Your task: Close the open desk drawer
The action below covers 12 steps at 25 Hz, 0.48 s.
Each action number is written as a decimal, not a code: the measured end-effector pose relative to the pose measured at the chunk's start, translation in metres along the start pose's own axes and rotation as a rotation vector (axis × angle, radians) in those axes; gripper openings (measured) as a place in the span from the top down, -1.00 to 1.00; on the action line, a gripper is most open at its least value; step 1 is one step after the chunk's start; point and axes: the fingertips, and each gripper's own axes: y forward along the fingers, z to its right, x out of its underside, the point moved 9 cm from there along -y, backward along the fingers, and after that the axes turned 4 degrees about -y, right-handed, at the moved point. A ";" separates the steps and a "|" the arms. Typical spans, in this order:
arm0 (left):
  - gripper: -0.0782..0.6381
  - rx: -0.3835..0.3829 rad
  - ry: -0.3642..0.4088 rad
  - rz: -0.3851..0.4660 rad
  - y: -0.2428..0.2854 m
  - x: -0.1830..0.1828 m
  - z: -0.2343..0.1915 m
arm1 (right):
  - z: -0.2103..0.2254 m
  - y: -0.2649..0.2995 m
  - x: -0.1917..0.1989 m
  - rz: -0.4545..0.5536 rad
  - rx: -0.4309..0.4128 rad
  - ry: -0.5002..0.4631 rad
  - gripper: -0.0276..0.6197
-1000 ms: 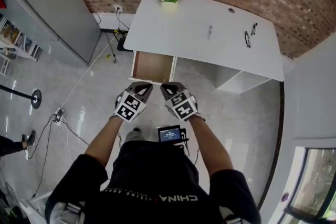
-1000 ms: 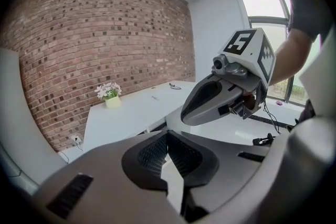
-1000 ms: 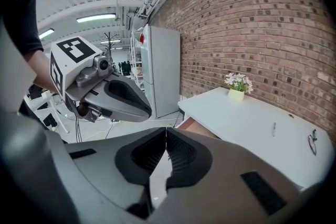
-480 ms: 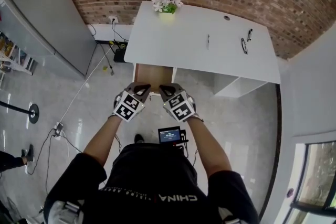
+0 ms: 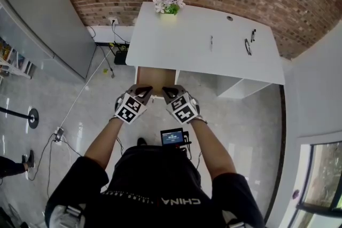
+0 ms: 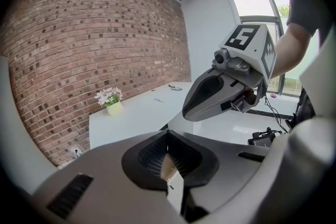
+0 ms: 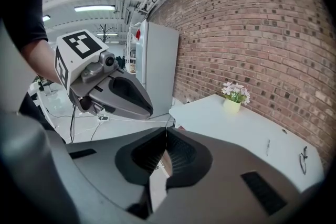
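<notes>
Left claw (image 5: 144,91) and right claw (image 5: 170,91) pressed together, empty. Drawer (image 5: 155,76) looks rigid, free-sliding; we'd push its front squarely.

A flower pot (image 5: 170,7) was set at the back edge of the worktop (image 5: 181,42); the drawer (image 5: 156,76) was found beneath its left front.

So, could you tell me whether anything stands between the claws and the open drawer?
Nothing visible does. The left claw and right claw, both shut, are right at the front edge of the drawer, whose visible inside looks bare.
</notes>
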 end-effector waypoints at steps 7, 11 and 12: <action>0.75 -0.001 -0.014 -0.007 -0.003 0.005 -0.006 | -0.001 0.006 0.001 -0.037 -0.001 -0.020 0.87; 0.75 0.012 -0.014 -0.020 -0.009 0.017 -0.013 | -0.005 0.013 0.003 -0.040 -0.004 0.005 0.87; 0.75 0.021 -0.011 -0.025 -0.010 0.022 -0.015 | -0.007 0.017 0.003 -0.041 0.000 0.010 0.87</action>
